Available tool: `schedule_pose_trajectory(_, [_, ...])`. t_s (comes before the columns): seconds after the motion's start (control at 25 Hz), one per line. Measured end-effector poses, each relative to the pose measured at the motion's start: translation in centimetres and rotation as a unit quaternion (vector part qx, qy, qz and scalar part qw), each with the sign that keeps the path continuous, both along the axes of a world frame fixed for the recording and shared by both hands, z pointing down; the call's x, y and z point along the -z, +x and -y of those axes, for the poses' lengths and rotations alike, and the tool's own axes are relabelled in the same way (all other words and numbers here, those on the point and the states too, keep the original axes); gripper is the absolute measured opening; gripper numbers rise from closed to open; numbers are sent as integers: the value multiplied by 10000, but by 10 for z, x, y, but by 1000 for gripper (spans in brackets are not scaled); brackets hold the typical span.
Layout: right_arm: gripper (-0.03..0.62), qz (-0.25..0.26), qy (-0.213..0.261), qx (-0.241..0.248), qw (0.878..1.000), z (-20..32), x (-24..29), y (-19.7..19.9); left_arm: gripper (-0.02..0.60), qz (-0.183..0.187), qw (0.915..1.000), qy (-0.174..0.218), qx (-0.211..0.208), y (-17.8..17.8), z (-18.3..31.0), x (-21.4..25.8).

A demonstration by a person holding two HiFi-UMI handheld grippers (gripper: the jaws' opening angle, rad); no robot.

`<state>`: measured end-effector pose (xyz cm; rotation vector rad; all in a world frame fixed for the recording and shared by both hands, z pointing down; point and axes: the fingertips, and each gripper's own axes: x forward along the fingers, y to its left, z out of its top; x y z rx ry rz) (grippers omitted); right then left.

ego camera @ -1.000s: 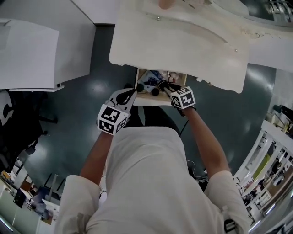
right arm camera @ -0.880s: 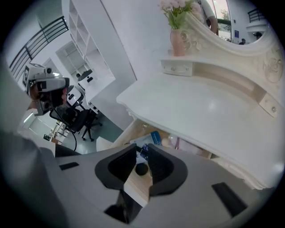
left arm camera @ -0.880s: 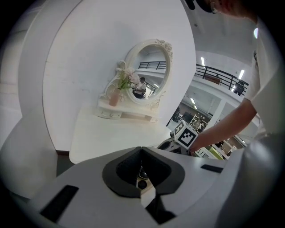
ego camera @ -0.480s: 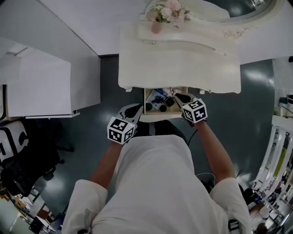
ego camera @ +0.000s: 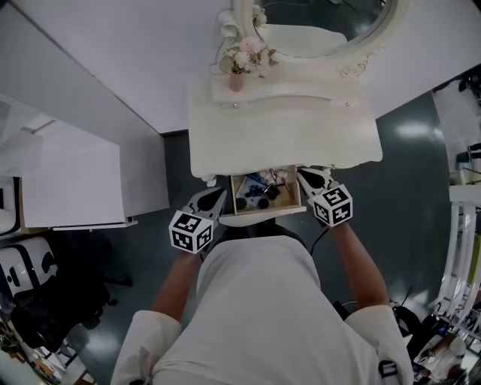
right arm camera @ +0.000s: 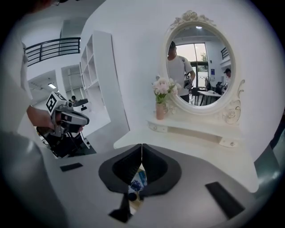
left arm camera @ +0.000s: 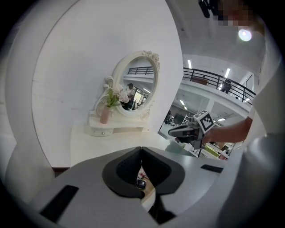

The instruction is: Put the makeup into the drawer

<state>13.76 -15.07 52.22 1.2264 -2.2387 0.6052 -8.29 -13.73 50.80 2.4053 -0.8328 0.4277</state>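
Note:
The wooden drawer [ego camera: 235, 197] of the white dressing table [ego camera: 285, 128] stands pulled out, with several makeup items [ego camera: 259, 192] lying inside, dark and blue ones among them. My left gripper [ego camera: 216, 195] hovers at the drawer's left corner, its jaws meeting with nothing between them. My right gripper [ego camera: 303, 175] is at the drawer's right corner, also shut and empty. In the right gripper view the jaws [right arm camera: 141, 147] touch at the tips, and the makeup [right arm camera: 136, 182] shows below them. In the left gripper view the shut jaws [left arm camera: 141, 151] point over the tabletop.
An oval mirror [ego camera: 323, 22] and a pink vase of flowers [ego camera: 239, 71] stand on a raised shelf at the table's back. A white cabinet [ego camera: 68, 180] is to the left, a black chair [ego camera: 30, 286] at lower left. Dark floor surrounds the table.
The right gripper has come up out of the drawer to its right corner and its jaws have shut. The left gripper rose a little beside the drawer. The head view has pulled back.

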Motion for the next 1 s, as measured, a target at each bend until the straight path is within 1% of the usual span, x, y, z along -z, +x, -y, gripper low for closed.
schedule_pose_trajectory(0.16, [31,-54,472,-218,9986,11,31,25,17,-28,9992,337,235,5,19,25])
schedule_pose_trajectory(0.32, [31,-94,764,-437,9961,9,59,51,17,-6,9975,570,427,10,23,46])
schedule_pose_trajectory(0.48, [31,-256,1108,-567,9919,10,77,71,17,25,9939,917,606,13,30,66])
schedule_pose_trajectory(0.64, [31,-330,1288,-613,9892,6,81,85,17,9,9900,1138,839,16,36,77])
schedule_pose_trajectory(1.0, [31,-330,1679,-656,9831,-7,96,101,17,161,9836,1480,1021,17,29,90])
